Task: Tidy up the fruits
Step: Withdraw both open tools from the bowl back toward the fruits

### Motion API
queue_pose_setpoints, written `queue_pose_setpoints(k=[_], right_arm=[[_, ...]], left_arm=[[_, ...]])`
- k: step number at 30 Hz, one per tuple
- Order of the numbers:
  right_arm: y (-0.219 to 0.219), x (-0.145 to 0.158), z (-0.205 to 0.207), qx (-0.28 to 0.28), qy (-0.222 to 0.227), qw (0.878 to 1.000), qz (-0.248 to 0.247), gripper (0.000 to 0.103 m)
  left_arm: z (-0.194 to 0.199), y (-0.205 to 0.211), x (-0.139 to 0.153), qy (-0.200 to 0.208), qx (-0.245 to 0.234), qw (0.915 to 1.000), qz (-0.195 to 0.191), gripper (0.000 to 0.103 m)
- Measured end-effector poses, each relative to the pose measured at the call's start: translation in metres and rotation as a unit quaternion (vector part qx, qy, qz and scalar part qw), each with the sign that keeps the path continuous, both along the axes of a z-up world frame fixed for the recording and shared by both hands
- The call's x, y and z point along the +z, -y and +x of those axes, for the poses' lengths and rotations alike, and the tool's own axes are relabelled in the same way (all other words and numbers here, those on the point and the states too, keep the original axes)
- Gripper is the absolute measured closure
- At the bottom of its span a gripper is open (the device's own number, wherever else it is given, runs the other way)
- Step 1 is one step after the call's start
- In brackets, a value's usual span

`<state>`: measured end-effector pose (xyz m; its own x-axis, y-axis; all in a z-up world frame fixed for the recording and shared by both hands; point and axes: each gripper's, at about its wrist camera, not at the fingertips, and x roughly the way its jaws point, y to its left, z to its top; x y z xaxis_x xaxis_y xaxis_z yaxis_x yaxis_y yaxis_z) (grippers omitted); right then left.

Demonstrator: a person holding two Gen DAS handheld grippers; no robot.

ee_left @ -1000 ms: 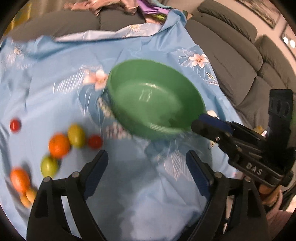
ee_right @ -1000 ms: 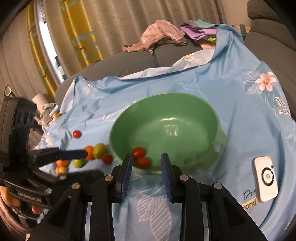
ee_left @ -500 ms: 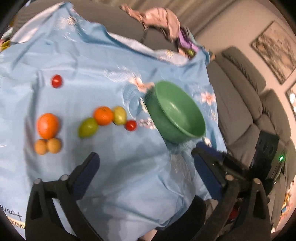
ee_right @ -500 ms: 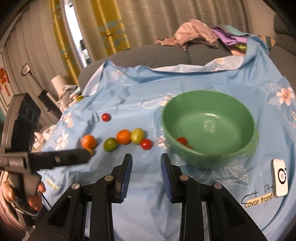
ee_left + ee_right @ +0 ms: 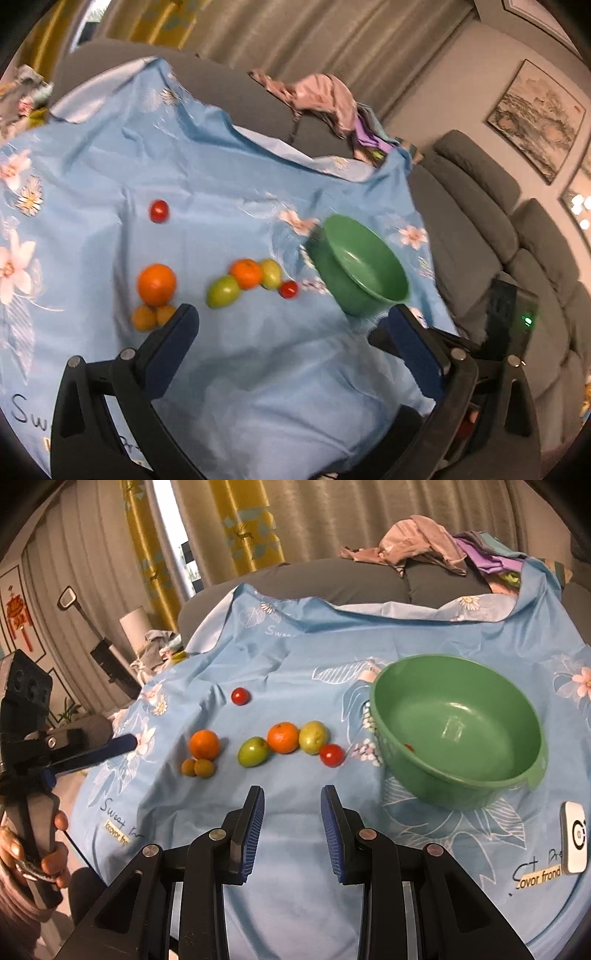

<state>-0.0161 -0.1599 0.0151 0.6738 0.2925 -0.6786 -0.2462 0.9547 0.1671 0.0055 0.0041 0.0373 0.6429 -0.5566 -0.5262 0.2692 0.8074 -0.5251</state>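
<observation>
A green bowl [image 5: 458, 731] stands on the blue flowered cloth at the right, with a bit of red fruit [image 5: 408, 747] just showing inside; it also shows in the left wrist view [image 5: 364, 271]. Left of it lie a red tomato [image 5: 331, 755], a yellow-green fruit [image 5: 313, 737], an orange [image 5: 283, 737], a green fruit [image 5: 253, 752], a bigger orange [image 5: 204, 744], two small brown fruits [image 5: 197, 767] and a lone red tomato [image 5: 240, 696]. My right gripper [image 5: 291, 805] is open and empty, short of the fruit row. My left gripper [image 5: 291, 325] is open wide and empty.
A white device [image 5: 574, 836] lies on the cloth at the near right. A grey sofa [image 5: 476, 236] with a heap of clothes [image 5: 424, 542] runs behind and to the right. The left gripper's body [image 5: 33, 760] shows at the cloth's left edge.
Both grippers have drawn back and up from the bowl, so the whole fruit row is in view. The left view has swung left. Both stay open and empty.
</observation>
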Motion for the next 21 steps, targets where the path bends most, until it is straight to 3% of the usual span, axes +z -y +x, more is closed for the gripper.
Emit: queue_pose_setpoints(k=[4,13,21], right_arm=[[-0.005,-0.002,-0.002,0.008,-0.001,1.000,-0.001,0.071],[-0.013,-0.013,0.010,0.016,-0.018,1.000,0.003,0.071],[-0.030,-0.025,0.025,0.040,-0.040,0.998,0.003,0.071]], left_arm=[[0.007,-0.005,-0.006,-0.014,0.016,0.9998,-0.003,0.001],[0.008,-0.016,-0.034,-0.041,0.027,0.9956,0.080,0.001],[0.010,-0.025,-0.054,-0.051,0.024,0.9859,0.157,0.001]])
